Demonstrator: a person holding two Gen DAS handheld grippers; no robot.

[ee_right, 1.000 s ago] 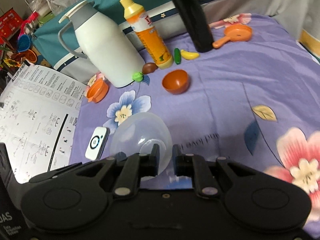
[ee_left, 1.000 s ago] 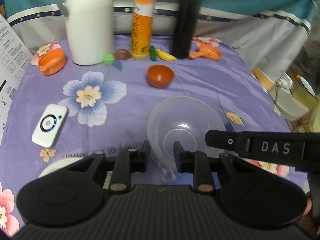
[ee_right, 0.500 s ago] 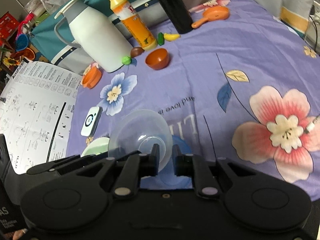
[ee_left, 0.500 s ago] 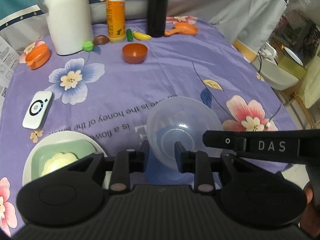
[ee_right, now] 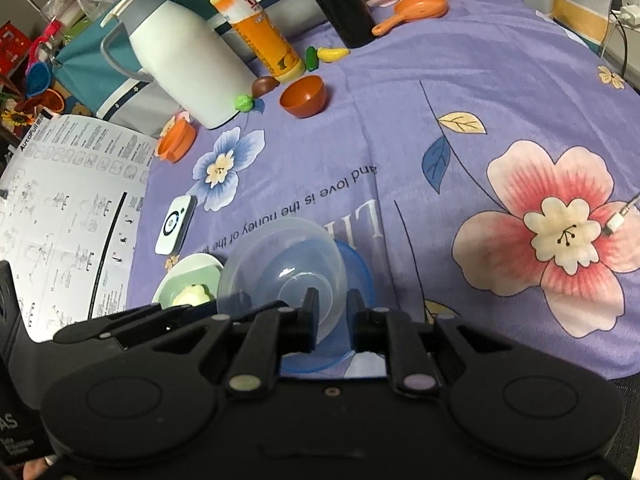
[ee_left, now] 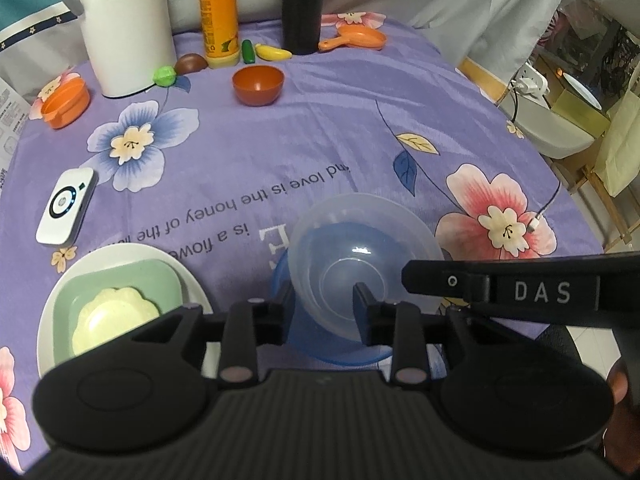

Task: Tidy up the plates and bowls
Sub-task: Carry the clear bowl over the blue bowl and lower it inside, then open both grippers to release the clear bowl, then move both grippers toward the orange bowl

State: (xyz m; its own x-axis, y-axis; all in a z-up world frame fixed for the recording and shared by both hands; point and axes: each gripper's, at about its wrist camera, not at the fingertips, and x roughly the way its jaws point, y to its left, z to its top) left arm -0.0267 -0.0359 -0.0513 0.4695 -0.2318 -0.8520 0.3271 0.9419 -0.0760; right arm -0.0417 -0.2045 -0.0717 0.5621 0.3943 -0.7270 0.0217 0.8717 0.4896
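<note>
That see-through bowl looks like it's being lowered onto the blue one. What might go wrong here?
The right gripper pinches only the thin rim of the clear bowl, which hangs tilted, so it may slip or land crooked in the blue bowl. The blue bowl sits near the table edge and a push might slide it off. The left gripper straddles the same rim and could bump it.

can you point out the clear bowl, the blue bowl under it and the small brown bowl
clear bowl [ee_left: 362, 236]: left wrist view, inner wall above its base.
blue bowl [ee_right: 360, 268]: right wrist view, rim showing right of the clear bowl.
small brown bowl [ee_left: 258, 86]: left wrist view, inside of the cup near its front rim.
</note>
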